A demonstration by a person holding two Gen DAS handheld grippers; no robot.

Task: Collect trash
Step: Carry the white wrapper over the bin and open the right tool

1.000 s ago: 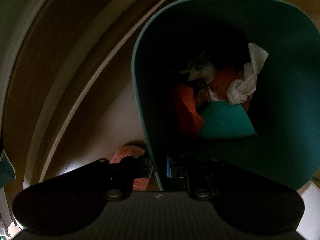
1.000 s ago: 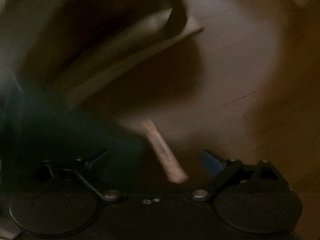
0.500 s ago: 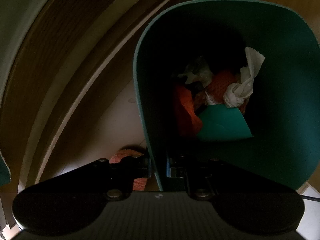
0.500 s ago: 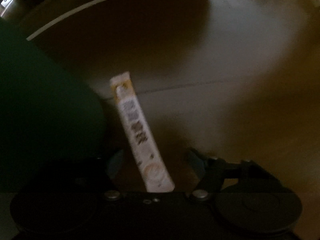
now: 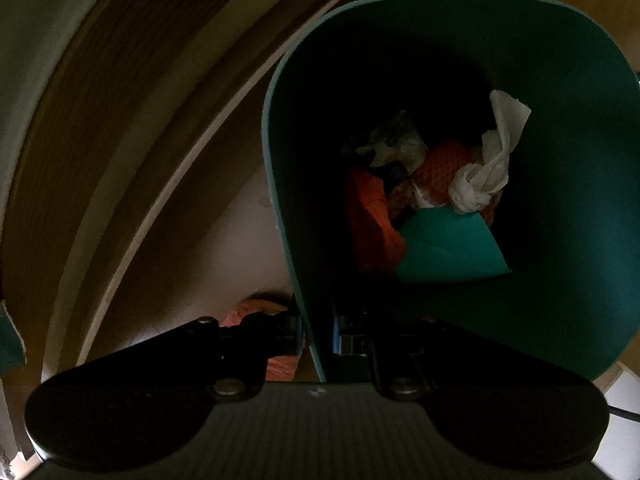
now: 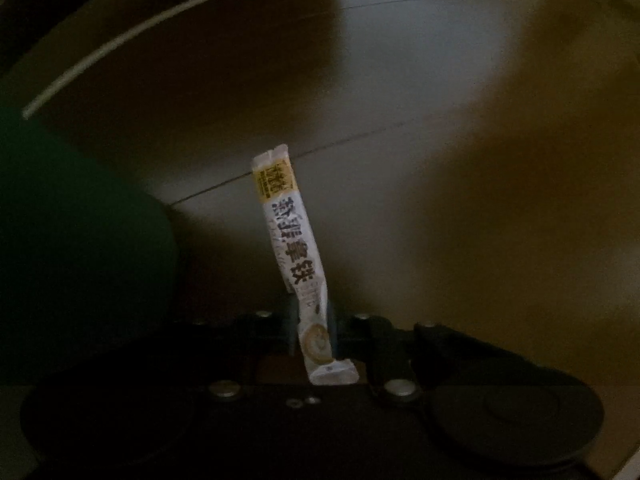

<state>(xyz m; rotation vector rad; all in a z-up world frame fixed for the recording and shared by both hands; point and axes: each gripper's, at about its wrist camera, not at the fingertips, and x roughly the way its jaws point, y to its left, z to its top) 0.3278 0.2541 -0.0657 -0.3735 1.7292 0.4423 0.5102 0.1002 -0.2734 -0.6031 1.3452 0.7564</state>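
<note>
My left gripper point(image 5: 318, 332) is shut on the near rim of a green trash bin point(image 5: 580, 168) and holds it. Inside lie a knotted white tissue point(image 5: 486, 172), orange wrappers point(image 5: 372, 220), a crumpled clear wrapper point(image 5: 396, 142) and a green scrap point(image 5: 448, 244). My right gripper point(image 6: 314, 330) is shut on the lower end of a long white coffee stick sachet point(image 6: 290, 240) with a yellow top, which stands up above the wooden floor. The bin's dark green side point(image 6: 76, 248) is at the left of the right wrist view.
A wooden floor point(image 6: 460, 160) lies under both grippers. A curved wooden furniture edge with a pale trim point(image 5: 132, 120) runs along the left. An orange-pink mesh item point(image 5: 264, 312) lies on the floor behind the left gripper's fingers.
My right gripper was open around the sachet and has now shut on it. The bin has stayed in the left gripper, shifting only slightly.
</note>
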